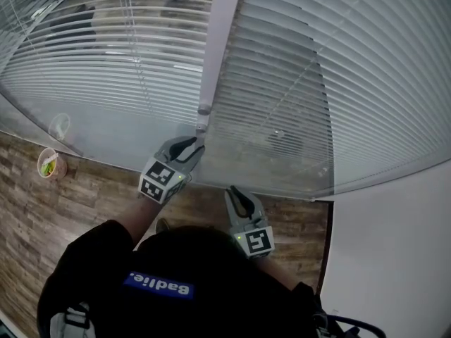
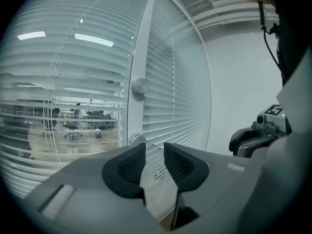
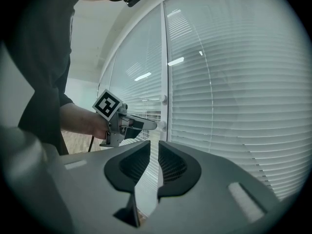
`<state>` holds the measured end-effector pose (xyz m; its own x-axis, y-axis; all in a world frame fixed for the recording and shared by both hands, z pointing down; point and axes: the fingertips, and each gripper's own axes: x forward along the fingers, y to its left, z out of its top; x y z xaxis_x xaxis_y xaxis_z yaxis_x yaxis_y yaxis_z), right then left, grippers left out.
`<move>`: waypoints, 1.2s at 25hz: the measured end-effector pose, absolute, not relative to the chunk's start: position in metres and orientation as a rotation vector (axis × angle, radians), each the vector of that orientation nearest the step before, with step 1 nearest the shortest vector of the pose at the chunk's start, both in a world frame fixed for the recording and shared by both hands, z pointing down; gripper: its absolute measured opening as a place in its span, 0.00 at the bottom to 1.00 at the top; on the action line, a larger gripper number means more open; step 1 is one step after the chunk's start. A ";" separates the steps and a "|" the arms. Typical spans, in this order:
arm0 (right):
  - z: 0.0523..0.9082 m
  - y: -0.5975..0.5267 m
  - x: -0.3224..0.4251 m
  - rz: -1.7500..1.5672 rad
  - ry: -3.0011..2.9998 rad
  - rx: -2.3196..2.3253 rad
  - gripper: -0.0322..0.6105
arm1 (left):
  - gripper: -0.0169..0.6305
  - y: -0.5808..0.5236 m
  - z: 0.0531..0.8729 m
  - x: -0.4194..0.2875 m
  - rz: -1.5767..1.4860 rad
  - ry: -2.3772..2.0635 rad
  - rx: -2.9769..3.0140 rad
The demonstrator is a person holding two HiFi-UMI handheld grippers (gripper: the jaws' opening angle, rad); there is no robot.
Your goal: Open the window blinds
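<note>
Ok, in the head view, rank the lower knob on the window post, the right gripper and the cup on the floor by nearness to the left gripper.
1. Lower knob, just ahead of the left gripper.
2. Right gripper, beside it on the right.
3. Cup, far left on the floor.

This is an office. Glass partition walls (image 1: 106, 129) hung with slatted blinds (image 1: 338, 83) meet at a pale metal post (image 1: 218, 41) that carries round knobs (image 2: 139, 85). Through the slats, at nine o'clock in the left gripper view, wheeled office chairs (image 2: 73, 128) stand in a wide open room. Long ceiling light panels (image 2: 92, 39) show at eleven o'clock. In the head view, wood-look plank flooring (image 1: 42, 217) lies at eight o'clock, and a plain white wall (image 1: 394, 259) closes the corner at four o'clock.
</note>
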<state>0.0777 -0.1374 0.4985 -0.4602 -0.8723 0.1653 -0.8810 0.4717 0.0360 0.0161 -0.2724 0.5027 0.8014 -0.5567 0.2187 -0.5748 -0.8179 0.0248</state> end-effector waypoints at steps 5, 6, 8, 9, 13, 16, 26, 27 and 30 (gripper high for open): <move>0.499 -0.139 0.075 0.085 -2.545 1.535 0.14 | 0.22 -0.285 0.503 0.015 0.275 -0.907 2.793; 0.499 -0.139 0.074 0.084 -2.546 1.533 0.14 | 0.23 -0.287 0.503 0.014 0.266 -0.904 2.777; 0.498 -0.139 0.073 0.086 -2.546 1.533 0.14 | 0.24 -0.291 0.503 0.014 0.236 -0.889 2.741; 0.499 -0.139 0.072 0.089 -2.545 1.533 0.14 | 0.24 -0.293 0.503 0.014 0.220 -0.878 2.719; 0.502 -0.140 0.072 0.092 -2.538 1.539 0.15 | 0.24 -0.302 0.508 0.015 0.171 -0.839 2.603; 0.504 -0.138 0.071 0.101 -2.531 1.540 0.15 | 0.24 -0.307 0.509 0.014 0.164 -0.862 2.569; 0.506 -0.137 0.077 0.101 -2.500 1.562 0.15 | 0.25 -0.316 0.507 0.021 0.183 -0.945 2.476; 0.506 -0.137 0.078 0.099 -2.502 1.564 0.15 | 0.24 -0.317 0.508 0.021 0.192 -0.961 2.472; 0.507 -0.136 0.082 0.106 -2.505 1.574 0.14 | 0.23 -0.318 0.509 0.021 0.193 -0.986 2.464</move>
